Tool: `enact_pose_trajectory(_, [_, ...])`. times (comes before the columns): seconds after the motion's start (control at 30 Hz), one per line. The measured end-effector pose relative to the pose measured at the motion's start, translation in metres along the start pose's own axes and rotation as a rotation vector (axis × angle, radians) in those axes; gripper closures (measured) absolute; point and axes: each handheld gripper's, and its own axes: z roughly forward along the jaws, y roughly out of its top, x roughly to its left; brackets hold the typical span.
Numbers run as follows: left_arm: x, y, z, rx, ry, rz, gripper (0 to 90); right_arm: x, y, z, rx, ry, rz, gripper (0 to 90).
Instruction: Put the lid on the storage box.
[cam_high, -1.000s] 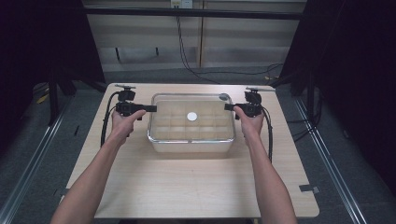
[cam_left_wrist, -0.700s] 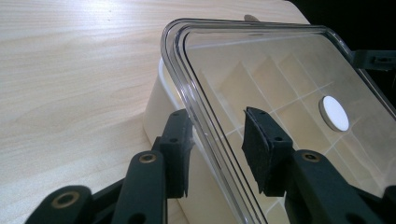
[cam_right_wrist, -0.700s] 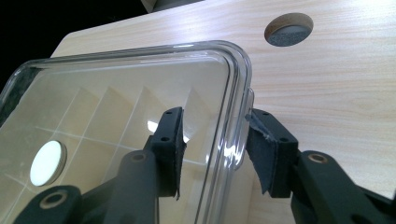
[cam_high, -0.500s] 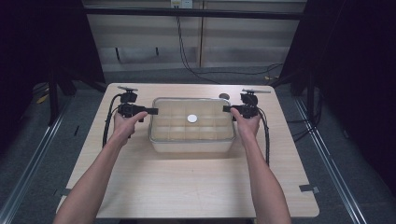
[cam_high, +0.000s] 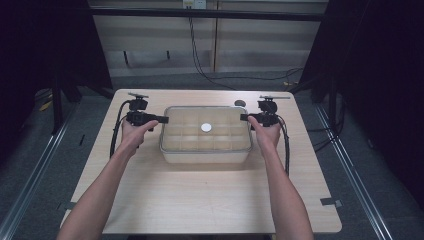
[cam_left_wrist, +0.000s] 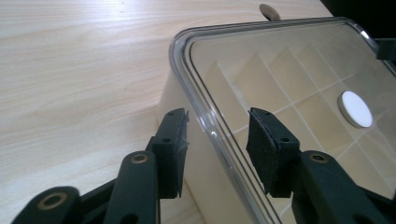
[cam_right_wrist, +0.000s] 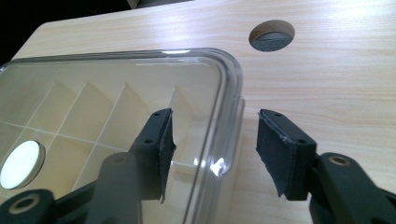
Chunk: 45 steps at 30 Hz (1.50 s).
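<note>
Grippers at opposite short ends of a clear rectangular plastic box (cam_high: 205, 135) with a transparent lid and a grid of cream dividers inside, resting on a pale wooden table (cam_high: 200, 200). The left gripper (cam_high: 161, 119) straddles the lid's rim at its end of the box: one black pad (cam_left_wrist: 170, 149) stands outside the wall, the other over the lid, and neither presses on the plastic, so the grasp is released (its jaws have just been opening, with the rim between them). The right gripper (cam_high: 244, 117) mirrors this at the far end, one pad (cam_right_wrist: 280, 149) beyond the rim over bare table, the other above the lid, both apart from the plastic; its jaws too have just been opening around the rim and hold nothing. A white round disc (cam_high: 206, 128) lies at the lid's middle, between the two grippers. A round hole in the tabletop (cam_right_wrist: 272, 35) shows beyond the right gripper, past the box's corner.
</note>
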Motion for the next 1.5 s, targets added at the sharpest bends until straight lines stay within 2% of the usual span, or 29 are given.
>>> enact_pose_trajectory(0.07, [0.001, -0.001, 0.0, -0.004, -0.008, -0.004, 57.2, -0.005, -0.001, -0.003, -0.011, -0.003, 0.019, 45.8])
enact_pose_trajectory(0.13, [0.001, -0.002, -0.002, -0.002, -0.001, -0.006, 56.1, -0.008, -0.002, -0.006, -0.013, 0.013, 0.039, 45.8])
enact_pose_trajectory(0.23, [-0.001, -0.004, -0.005, -0.018, -0.001, 0.0, 52.2, -0.009, -0.002, -0.011, -0.019, 0.031, 0.031, 47.5])
enact_pose_trajectory(0.27, [-0.001, -0.005, -0.007, -0.024, -0.006, 0.005, 50.6, -0.006, -0.002, -0.014, -0.023, 0.042, 0.023, 51.6])
enact_pose_trajectory(0.33, [-0.003, -0.007, -0.011, -0.039, -0.004, -0.004, 49.4, -0.004, -0.002, -0.016, -0.025, 0.052, 0.011, 51.8])
enact_pose_trajectory(0.43, [-0.006, -0.011, -0.019, -0.053, 0.0, 0.017, 46.1, 0.0, -0.004, -0.022, -0.033, 0.052, -0.026, 54.2])
enact_pose_trajectory(0.6, [-0.012, -0.019, -0.032, -0.074, 0.005, 0.04, 42.8, 0.003, -0.011, -0.034, -0.047, 0.076, -0.048, 55.4])
enact_pose_trajectory(0.83, [-0.017, -0.03, -0.05, -0.104, 0.0, 0.087, 40.9, 0.007, -0.021, -0.055, -0.079, 0.136, -0.073, 52.4])
enact_pose_trajectory(1.03, [-0.024, -0.04, -0.065, -0.109, -0.014, 0.127, 40.6, 0.012, -0.03, -0.073, -0.101, 0.188, -0.094, 48.9])
enact_pose_trajectory(1.07, [-0.026, -0.042, -0.069, -0.107, -0.01, 0.143, 40.6, 0.013, -0.032, -0.075, -0.103, 0.194, -0.102, 48.9])
enact_pose_trajectory(1.27, [-0.033, -0.052, -0.082, -0.122, -0.023, 0.159, 34.6, 0.015, -0.049, -0.089, -0.113, 0.215, -0.12, 44.3])
enact_pose_trajectory(1.43, [-0.039, -0.062, -0.09, -0.131, -0.037, 0.17, 33.9, 0.015, -0.058, -0.097, -0.109, 0.212, -0.133, 43.5])
enact_pose_trajectory(1.5, [-0.041, -0.066, -0.093, -0.127, -0.037, 0.19, 34.5, 0.014, -0.062, -0.102, -0.111, 0.209, -0.134, 43.8])
